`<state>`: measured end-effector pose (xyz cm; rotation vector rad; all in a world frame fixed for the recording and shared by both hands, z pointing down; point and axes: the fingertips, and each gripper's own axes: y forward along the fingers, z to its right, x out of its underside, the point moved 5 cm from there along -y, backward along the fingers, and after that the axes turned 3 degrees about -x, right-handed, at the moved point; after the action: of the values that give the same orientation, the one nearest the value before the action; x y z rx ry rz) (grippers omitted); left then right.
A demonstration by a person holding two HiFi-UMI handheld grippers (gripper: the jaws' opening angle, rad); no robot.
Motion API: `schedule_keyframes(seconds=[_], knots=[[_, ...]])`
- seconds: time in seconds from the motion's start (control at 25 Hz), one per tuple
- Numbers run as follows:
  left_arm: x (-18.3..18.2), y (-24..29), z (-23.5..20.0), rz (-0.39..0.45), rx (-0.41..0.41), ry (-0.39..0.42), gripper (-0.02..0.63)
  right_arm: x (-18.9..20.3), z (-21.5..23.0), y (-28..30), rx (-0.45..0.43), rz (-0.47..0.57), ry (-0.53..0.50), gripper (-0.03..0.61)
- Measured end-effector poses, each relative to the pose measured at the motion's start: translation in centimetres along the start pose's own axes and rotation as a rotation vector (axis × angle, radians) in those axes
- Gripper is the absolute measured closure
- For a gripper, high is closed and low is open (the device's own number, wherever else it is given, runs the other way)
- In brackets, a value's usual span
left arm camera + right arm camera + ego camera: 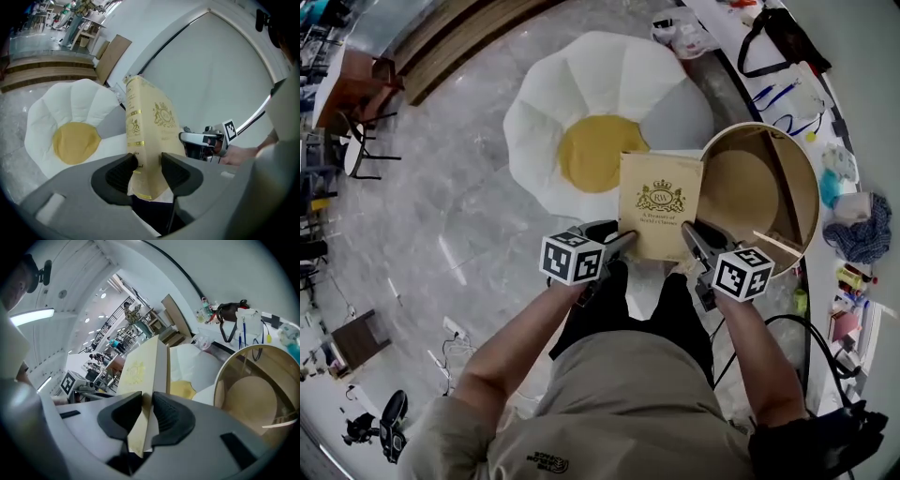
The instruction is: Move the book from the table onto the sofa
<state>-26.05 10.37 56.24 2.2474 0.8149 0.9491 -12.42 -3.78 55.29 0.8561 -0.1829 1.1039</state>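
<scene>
Left gripper [622,241] clamps book [661,202] at near corner; right gripper [692,236] clamps other near corner. Flower-shaped sofa [581,103] ahead of both; round table [769,178] beside right gripper.

Setting: a large open indoor hall, run as a lab or workshop.
Landmark: flower-shaped sofa [581,84] on a polished marble-look floor [459,197].
Left of the sofa: wooden steps [459,42], a desk [352,80] and chairs [361,150].
Right of the sofa: a long white bench [722,26] crowded with a black bag [773,37], cables and bottles.
Beyond the sofa, in the right gripper view: people [127,310] at workstations.
</scene>
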Motion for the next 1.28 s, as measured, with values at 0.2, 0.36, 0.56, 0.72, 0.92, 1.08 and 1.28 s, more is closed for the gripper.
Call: schedule_keyframes(seconds=[0.2,0.36,0.56,0.72,0.92,1.08,1.28], knots=[[0.2,-0.4,-8.0,-0.018,-0.023,-0.023,0.42,1.0,-0.2,8.2,-0.003,-0.038,0.005,0.494],[0.9,0.3,-13.6,-0.039,-0.042,-0.059,0.42,2.1,0.4,13.9,0.015,-0.081,-0.004,0.494],[2.1,2.2,-19.0,-0.046,-0.064,-0.11,0.42,3.3,2.4,19.7,0.022,-0.138,-0.022,0.493],[2.8,4.7,-22.9,-0.047,-0.071,-0.137,0.42,4.2,4.8,23.7,0.03,-0.165,-0.037,0.493],[2.7,7.6,-26.8,-0.057,-0.085,-0.139,0.42,5.0,7.8,27.8,0.053,-0.184,-0.032,0.489],[2.5,9.2,-29.3,-0.077,-0.097,-0.127,0.42,5.7,9.6,30.4,0.065,-0.205,-0.035,0.488],[2.8,10.9,-30.8,-0.093,-0.106,-0.119,0.42,6.1,11.2,32.1,0.064,-0.214,-0.045,0.486]])
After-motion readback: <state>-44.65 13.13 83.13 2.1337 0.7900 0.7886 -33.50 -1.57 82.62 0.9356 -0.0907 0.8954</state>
